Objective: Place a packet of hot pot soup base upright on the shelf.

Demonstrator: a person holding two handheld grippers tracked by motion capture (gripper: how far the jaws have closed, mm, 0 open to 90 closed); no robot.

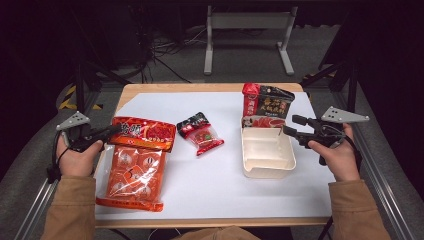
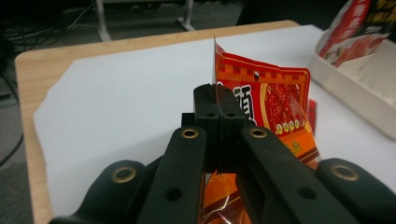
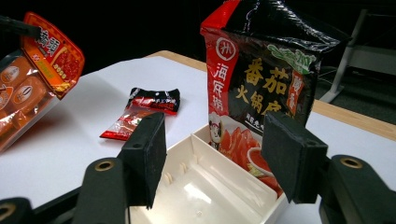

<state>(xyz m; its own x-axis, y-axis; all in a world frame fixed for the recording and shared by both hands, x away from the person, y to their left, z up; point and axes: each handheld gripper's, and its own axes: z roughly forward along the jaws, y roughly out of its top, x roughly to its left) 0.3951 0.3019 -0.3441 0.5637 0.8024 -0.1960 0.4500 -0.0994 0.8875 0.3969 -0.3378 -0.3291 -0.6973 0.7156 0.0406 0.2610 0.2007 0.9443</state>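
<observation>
A large orange-red seasoning bag (image 1: 135, 162) lies at the table's left, its top edge lifted. My left gripper (image 1: 111, 131) is shut on that top corner; in the left gripper view the bag (image 2: 271, 112) stands up from the closed jaws (image 2: 219, 107). A cream plastic box (image 1: 266, 152) sits at the right, with a red-and-black hotpot base pouch (image 1: 265, 106) standing upright in its far compartment. My right gripper (image 1: 291, 126) hovers open at the box's right rim, nothing between its fingers. In the right gripper view, the pouch (image 3: 261, 79) rises beyond the open pads (image 3: 149, 154).
A small red-and-black sachet (image 1: 201, 132) lies flat between the bag and the box. White paper (image 1: 220, 185) covers the wooden table (image 1: 150, 89). Metal frame rails run along both sides, and a table stand is on the floor behind.
</observation>
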